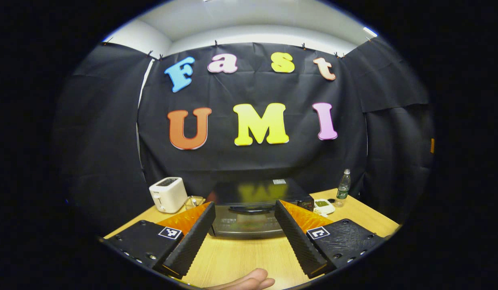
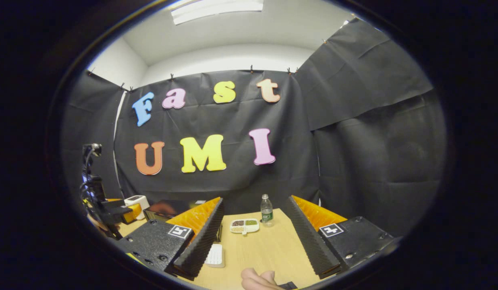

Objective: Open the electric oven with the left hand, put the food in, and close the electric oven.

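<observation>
While our left gripper (image 1: 245, 225) hovers above the pale wooden table (image 1: 241, 257) with its fingers spread wide and nothing between them, we see the black electric oven (image 1: 255, 201) straight ahead, its glass door shut. To the oven's left stands a white toaster (image 1: 168, 194); to its right lie a small white divided dish (image 1: 323, 206) and a clear plastic bottle (image 1: 343, 187). Our right gripper (image 2: 253, 237) also gapes wide and empty, facing the dish and bottle, with a flat white device (image 2: 215, 255) just beside its left finger.
</observation>
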